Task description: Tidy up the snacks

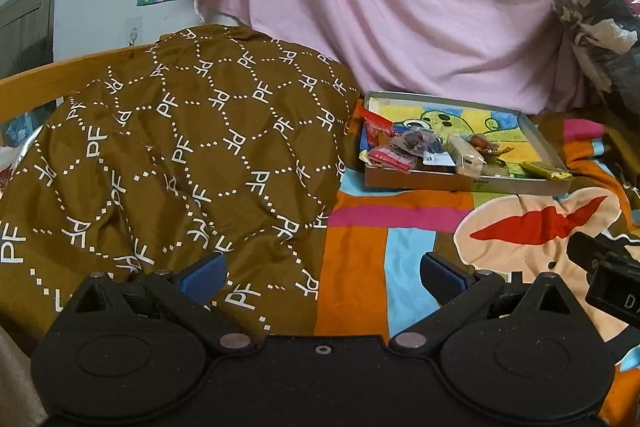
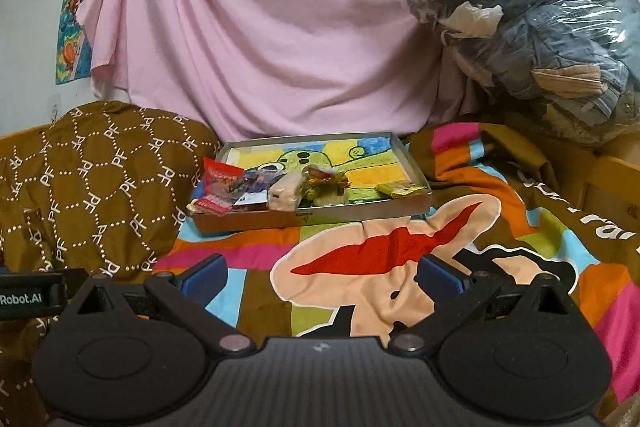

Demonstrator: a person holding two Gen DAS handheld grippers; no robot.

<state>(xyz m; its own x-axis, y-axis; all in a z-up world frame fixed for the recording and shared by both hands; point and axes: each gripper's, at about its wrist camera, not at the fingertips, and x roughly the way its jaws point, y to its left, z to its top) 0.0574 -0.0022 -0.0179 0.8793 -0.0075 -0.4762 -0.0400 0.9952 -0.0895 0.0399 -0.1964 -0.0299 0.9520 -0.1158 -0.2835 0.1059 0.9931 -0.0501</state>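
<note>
A shallow grey box [image 1: 464,183] [image 2: 320,217] with a cartoon-printed floor lies on the colourful blanket ahead. Several snacks are heaped along its near side: a red packet [image 2: 220,175] [image 1: 374,125], a beige bar [image 2: 284,193] [image 1: 466,155], a gold-wrapped sweet [image 2: 324,177] and a yellow-green packet [image 2: 402,190] [image 1: 546,171]. My left gripper [image 1: 322,273] is open, low over the bed, well short and left of the box. My right gripper [image 2: 322,275] is open too, hovering in front of the box with nothing between its blue-padded fingers [image 2: 204,277].
A brown patterned cushion [image 1: 180,155] [image 2: 92,179] rises left of the box. Pink cloth [image 2: 260,27] hangs behind. A plastic bag of clothes [image 2: 532,27] is piled at the right. A wooden bed rail [image 1: 60,75] runs at the left. The cartoon blanket [image 2: 380,251] covers the bed.
</note>
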